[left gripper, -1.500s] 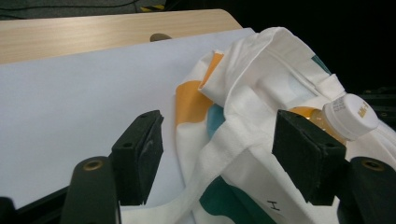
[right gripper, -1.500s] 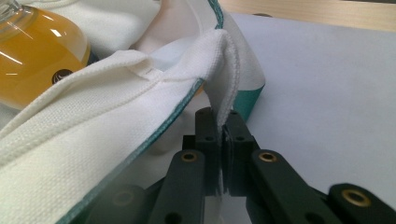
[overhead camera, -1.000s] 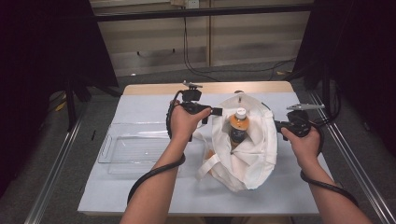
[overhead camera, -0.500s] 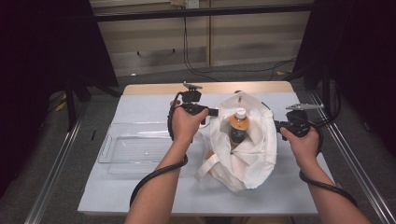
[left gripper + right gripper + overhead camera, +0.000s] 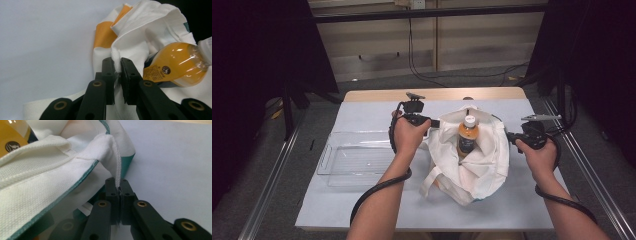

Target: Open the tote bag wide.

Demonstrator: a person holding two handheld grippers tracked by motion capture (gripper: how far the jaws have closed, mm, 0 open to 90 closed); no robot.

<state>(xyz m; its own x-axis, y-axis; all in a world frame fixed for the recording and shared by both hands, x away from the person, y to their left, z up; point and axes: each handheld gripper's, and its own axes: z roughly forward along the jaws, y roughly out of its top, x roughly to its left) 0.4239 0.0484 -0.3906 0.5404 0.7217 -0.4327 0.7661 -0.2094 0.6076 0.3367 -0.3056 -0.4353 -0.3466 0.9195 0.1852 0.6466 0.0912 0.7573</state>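
Note:
A white cloth bag (image 5: 484, 165) with orange and teal patches lies on the pale table cover, its mouth held apart. An orange-drink bottle (image 5: 467, 135) with a white cap stands inside it. My left gripper (image 5: 435, 123) is shut on the bag's left rim; a fold of white cloth (image 5: 115, 58) is pinched between its jaws, with the bottle (image 5: 175, 65) just beyond. My right gripper (image 5: 508, 135) is shut on the bag's right rim, where a white hem (image 5: 117, 173) with teal edging runs down between its jaws.
A clear plastic tray (image 5: 357, 160) lies on the table to the left of the bag, under the left forearm. The table's wooden far edge (image 5: 437, 94) is behind the bag. Metal rails (image 5: 269, 180) run along both sides of the table.
Both hands stay on the bag's rims. The left hand has shifted slightly, and the bag's mouth looks a little wider around the bottle.

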